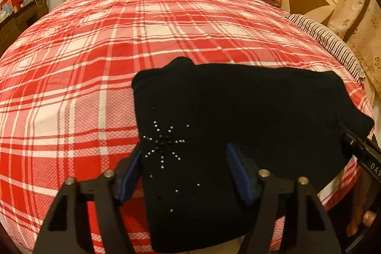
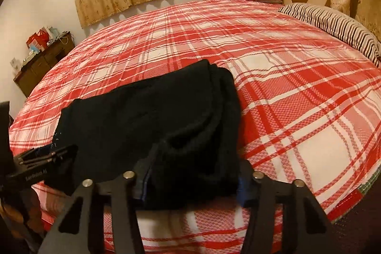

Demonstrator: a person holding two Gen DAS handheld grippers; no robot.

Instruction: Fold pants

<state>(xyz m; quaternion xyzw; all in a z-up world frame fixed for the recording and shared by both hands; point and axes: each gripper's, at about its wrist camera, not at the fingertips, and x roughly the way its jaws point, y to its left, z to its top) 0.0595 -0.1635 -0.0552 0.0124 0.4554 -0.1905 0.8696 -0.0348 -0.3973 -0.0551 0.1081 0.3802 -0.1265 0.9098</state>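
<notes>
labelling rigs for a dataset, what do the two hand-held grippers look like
Left hand-held gripper: matte black angular frame, silver round rivets, dark blue pads. Right hand-held gripper: the same build. Each carries small white lettering on its side, too small to read whole.

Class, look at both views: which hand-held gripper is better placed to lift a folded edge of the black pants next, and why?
Probably the right hand-held gripper: its fingers straddle the thick layered end of the pants. The left hand-held gripper sits over flat fabric near the studs, with no edge between its fingers.

Folded black pants (image 1: 238, 116) on plaid bedspread (image 1: 95, 51); left gripper (image 1: 183, 158) astride near edge
</notes>
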